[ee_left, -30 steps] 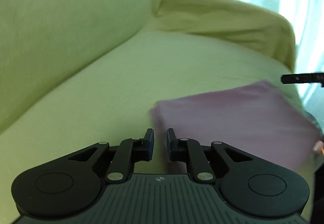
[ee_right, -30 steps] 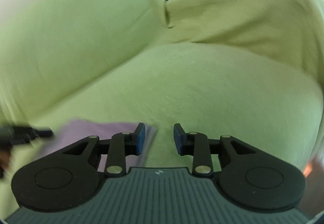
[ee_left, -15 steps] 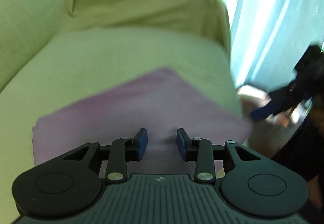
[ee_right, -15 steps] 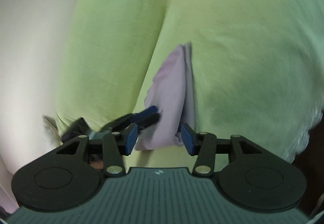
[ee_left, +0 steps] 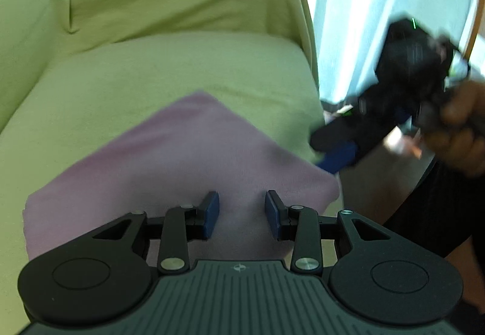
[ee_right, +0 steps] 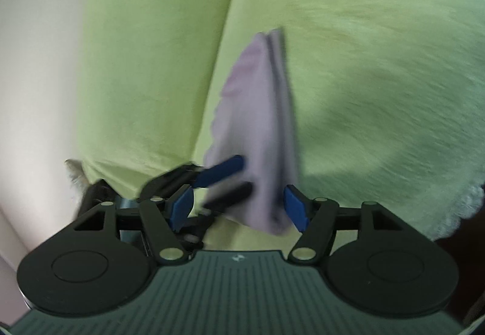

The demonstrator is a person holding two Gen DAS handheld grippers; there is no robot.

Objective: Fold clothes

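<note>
Folded pink cloth [ee_left: 182, 159] on green sofa [ee_left: 151, 68], both grippers' jaws apart, empty

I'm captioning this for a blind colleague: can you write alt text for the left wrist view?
A folded lilac cloth lies flat on a yellow-green sofa seat, with the open left gripper poised over its near edge. The right gripper, blurred and held in a hand, nears the cloth's right corner.

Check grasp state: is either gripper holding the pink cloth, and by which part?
Neither. The left gripper is open over the pink cloth's near edge; the right gripper is open, straddling its corner without clamping it.
</note>
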